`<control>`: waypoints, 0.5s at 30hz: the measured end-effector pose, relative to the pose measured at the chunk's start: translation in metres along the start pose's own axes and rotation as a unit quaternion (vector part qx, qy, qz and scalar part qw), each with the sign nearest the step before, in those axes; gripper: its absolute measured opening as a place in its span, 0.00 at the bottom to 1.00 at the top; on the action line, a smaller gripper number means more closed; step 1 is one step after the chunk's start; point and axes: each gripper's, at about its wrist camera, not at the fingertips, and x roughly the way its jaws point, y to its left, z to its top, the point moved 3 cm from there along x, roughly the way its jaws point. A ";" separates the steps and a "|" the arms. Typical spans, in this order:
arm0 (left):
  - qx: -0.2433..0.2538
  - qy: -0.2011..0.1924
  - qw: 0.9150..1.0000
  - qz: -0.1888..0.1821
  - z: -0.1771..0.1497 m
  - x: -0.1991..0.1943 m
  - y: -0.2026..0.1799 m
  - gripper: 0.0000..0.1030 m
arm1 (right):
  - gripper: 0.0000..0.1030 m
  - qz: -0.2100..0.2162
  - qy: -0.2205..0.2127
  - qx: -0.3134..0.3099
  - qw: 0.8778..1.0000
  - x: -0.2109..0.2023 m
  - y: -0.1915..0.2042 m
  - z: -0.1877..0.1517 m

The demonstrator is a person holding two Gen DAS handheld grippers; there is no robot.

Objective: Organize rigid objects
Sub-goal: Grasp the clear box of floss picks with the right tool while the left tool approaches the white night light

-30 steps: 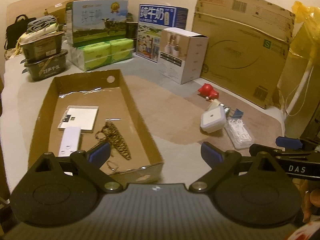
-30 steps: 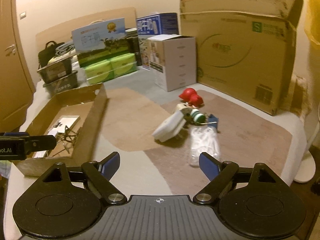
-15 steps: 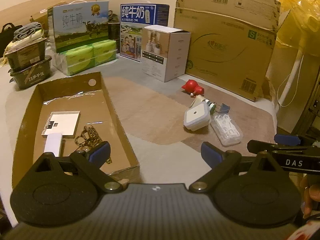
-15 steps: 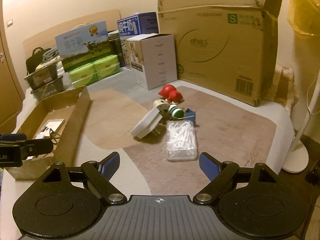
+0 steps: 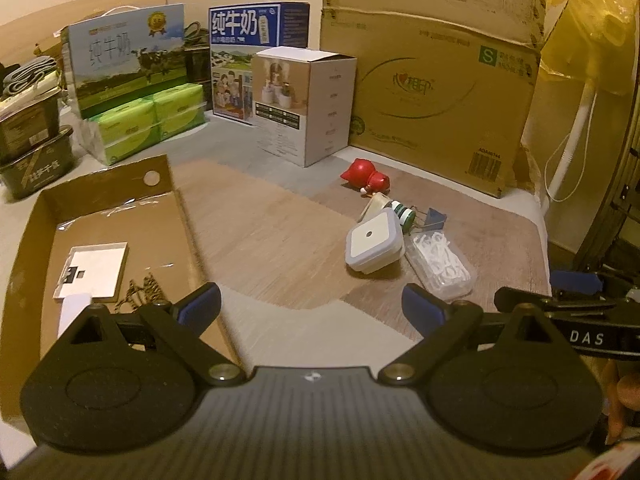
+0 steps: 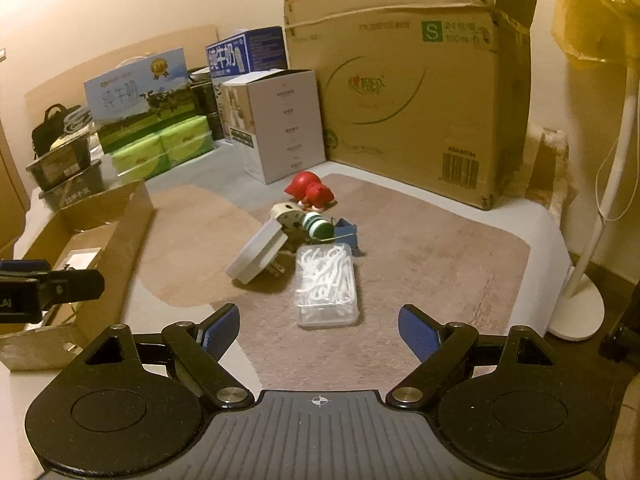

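Both of your tongs stand wide apart with nothing between the blue pads: your right gripper (image 6: 318, 330) hangs over the brown mat, your left gripper (image 5: 310, 308) over the seam between the mat and the shallow cardboard tray (image 5: 182, 216). Nearest your right tongs lies a clear plastic box of white floss picks (image 6: 326, 284), flat on the mat (image 6: 420, 264), long and rectangular with rounded corners. Just beside it, to the left, a white square plug-in night light (image 6: 258, 254) leans on its prongs, smooth and glossy. Behind those, crowded together and touching, sit a cream plug adapter (image 6: 289, 216), a small green-and-white spool (image 6: 318, 226) and a blue binder clip (image 6: 346, 230); a glossy red gourd-shaped toy (image 6: 308, 190) lies just past them. Nothing blocks your way to the pile. In the tray, in the left view, a flat white square panel (image 5: 94, 268), a small white bar (image 5: 72, 312) and a brown patterned hair claw (image 5: 144, 294) lie on the bare cardboard floor. Farther back stand a white carton (image 5: 306, 106), green tissue packs (image 5: 148, 122), milk cartons (image 5: 256, 56) and a large corrugated cardboard box (image 5: 432, 96) against the wall.
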 end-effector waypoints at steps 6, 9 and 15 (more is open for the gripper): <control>0.005 0.011 1.000 -0.009 0.005 0.020 -0.006 0.93 | 0.84 0.001 0.008 0.005 1.000 0.011 -0.007 0.001; 0.005 0.015 1.000 -0.014 0.006 0.030 -0.008 0.93 | 0.84 0.001 0.011 0.006 1.000 0.016 -0.009 0.001; 0.004 0.028 0.999 -0.019 0.009 0.050 -0.011 0.93 | 0.84 0.003 0.016 0.003 1.000 0.030 -0.010 0.001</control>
